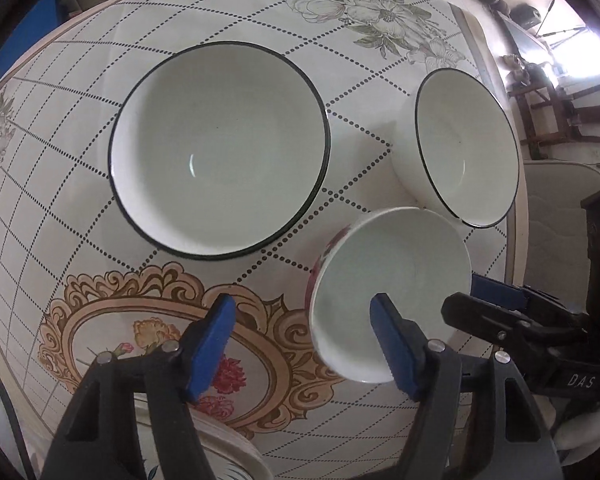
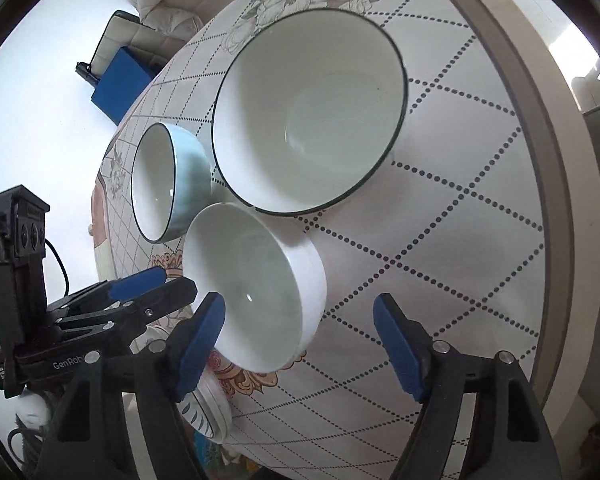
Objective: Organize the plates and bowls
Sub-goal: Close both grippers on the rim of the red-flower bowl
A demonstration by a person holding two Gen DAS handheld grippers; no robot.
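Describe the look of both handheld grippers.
Both match: black plastic clamp-style bodies, silver rivets, ridged blue pads on the fingers. The left gripper carries white "GenRob" lettering, a black camera block and a black cable; the right gripper shows "DAS". No sleeves are visible.

The right gripper is hanging open over the table, its left finger touching a small white bowl lying beside two dark-rimmed bowls.

round table, dotted-grid floral top | blue box on floor | wooden chair
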